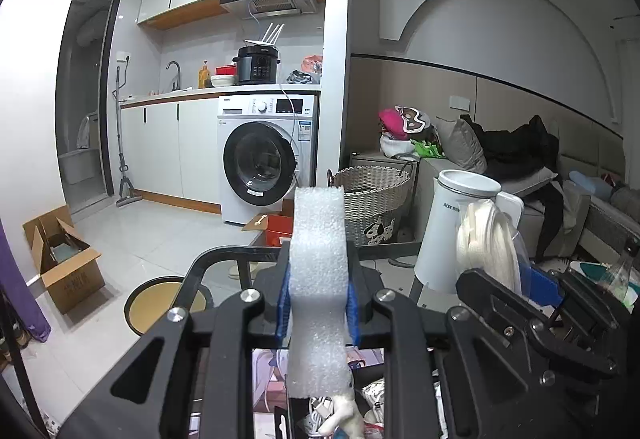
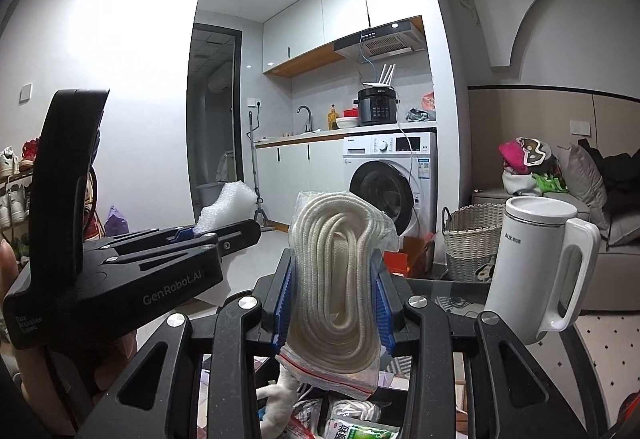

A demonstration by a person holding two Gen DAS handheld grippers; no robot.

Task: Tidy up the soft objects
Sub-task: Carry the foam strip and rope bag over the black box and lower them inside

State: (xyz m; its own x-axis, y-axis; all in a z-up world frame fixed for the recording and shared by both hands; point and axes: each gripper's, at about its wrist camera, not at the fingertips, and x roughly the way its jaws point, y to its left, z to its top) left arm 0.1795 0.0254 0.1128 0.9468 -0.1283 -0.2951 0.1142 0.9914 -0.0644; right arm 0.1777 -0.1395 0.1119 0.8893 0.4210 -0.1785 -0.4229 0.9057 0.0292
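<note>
We hold the left tongs (image 1: 318, 313) clamped on a white foam strip (image 1: 318, 271) and the right tongs (image 2: 334, 303) clamped on a bagged coil of white rope (image 2: 340, 279), both raised above the glass worktop (image 1: 224, 259).

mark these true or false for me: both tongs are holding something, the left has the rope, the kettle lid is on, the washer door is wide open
1. Both tongs hold something: true. The left tongs and right tongs are each clamped on an item.
2. The left holds the rope: false. It grips a white foam strip; the bagged rope coil is in the right.
3. The white kettle has its lid on: true.
4. The washing machine door is wide open: false. It looks shut.
</note>
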